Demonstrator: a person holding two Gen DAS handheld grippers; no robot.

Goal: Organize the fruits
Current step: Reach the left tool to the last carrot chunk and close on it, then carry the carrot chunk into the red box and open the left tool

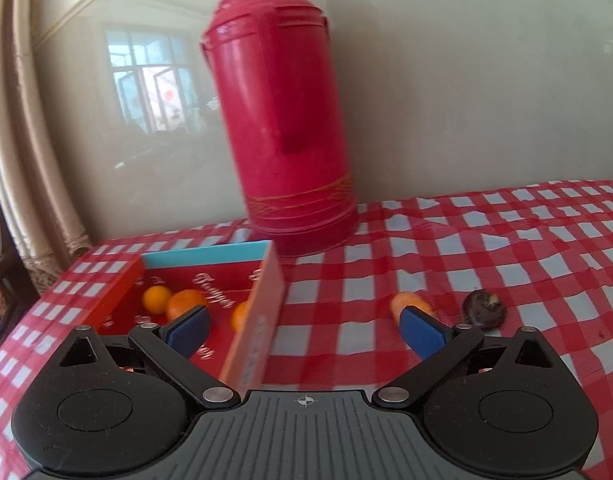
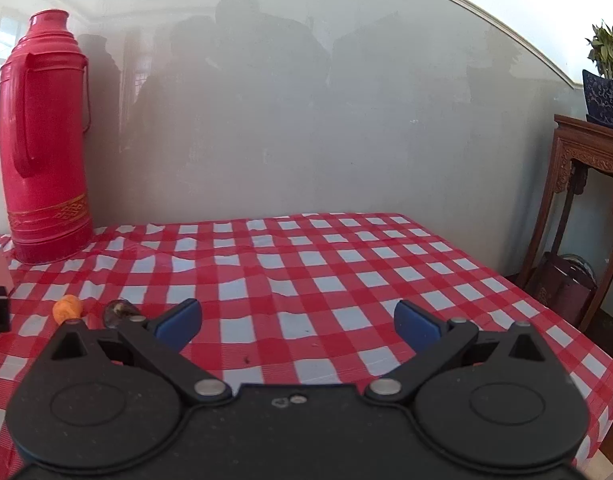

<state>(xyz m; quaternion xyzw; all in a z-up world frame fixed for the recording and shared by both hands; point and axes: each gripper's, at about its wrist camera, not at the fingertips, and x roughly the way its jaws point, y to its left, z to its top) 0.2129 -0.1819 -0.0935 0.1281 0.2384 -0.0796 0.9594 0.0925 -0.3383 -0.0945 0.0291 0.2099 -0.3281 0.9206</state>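
The surface (image 2: 346,264), covered in a red-and-white checked cloth, stood against a pale glossy wall (image 2: 306,120), with a carved dark wooden stand (image 2: 578,184) off its right end bearing a blue patterned pot (image 2: 604,100) with a small green plant. A tall red thermos (image 1: 282,120) stood upright at the back of the surface, just behind the far right corner of a shallow red box (image 1: 210,280) with a light blue far wall. The left gripper (image 1: 304,324) hovered low over the box's right wall, its jaws spread wide and holding nothing, one blue pad over the box's inside and the other over the cloth. The right gripper (image 2: 298,322) was well to the right above bare cloth, jaws likewise wide and empty. Three small oranges (image 1: 178,302) lay inside the box, two touching near its left side and one against the right wall. Outside the box, a fourth small orange fruit (image 1: 406,304) sat on the cloth just behind the left gripper's right pad, and near it, to the right, lay a dark, shrivelled round fruit (image 1: 484,312).
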